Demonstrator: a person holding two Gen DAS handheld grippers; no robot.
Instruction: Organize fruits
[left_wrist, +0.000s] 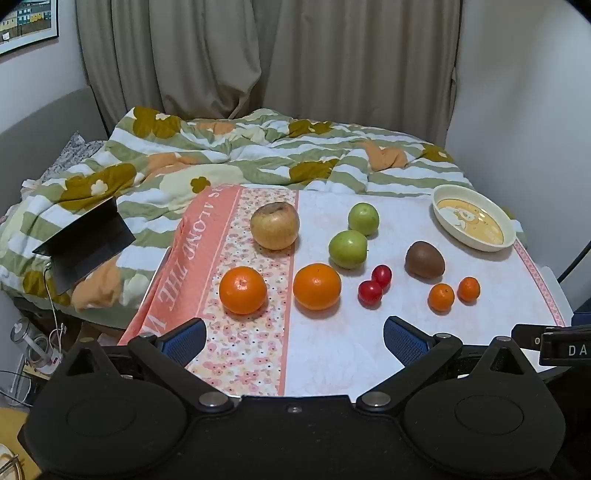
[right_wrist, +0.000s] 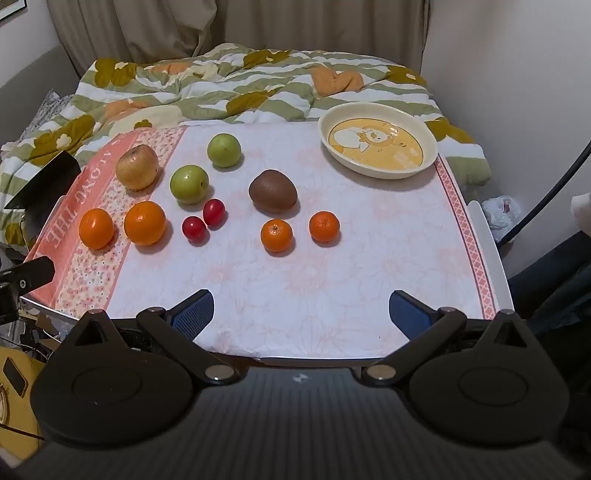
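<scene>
Fruit lies on a small table with a pink and white cloth (left_wrist: 332, 350) (right_wrist: 295, 295). There is a yellow-brown apple (left_wrist: 274, 225) (right_wrist: 137, 167), two green apples (left_wrist: 348, 249) (right_wrist: 189, 184), two big oranges (left_wrist: 317, 286) (right_wrist: 144, 222), two red cherry tomatoes (left_wrist: 370, 292) (right_wrist: 194, 228), a kiwi (left_wrist: 424, 259) (right_wrist: 272, 191) and two small mandarins (left_wrist: 441, 297) (right_wrist: 276, 235). A cream dish (left_wrist: 439, 210) (right_wrist: 328, 144) with a cartoon print sits empty at the far right corner. My left gripper (left_wrist: 294, 341) and right gripper (right_wrist: 301, 310) are both open and empty, near the table's front edge.
Behind the table is a bed with a green, white and orange quilt (left_wrist: 221, 155) (right_wrist: 221, 85). An open laptop (left_wrist: 88, 243) rests on the bed at left. Curtains and walls stand behind. Cables and clutter are on the floor at left.
</scene>
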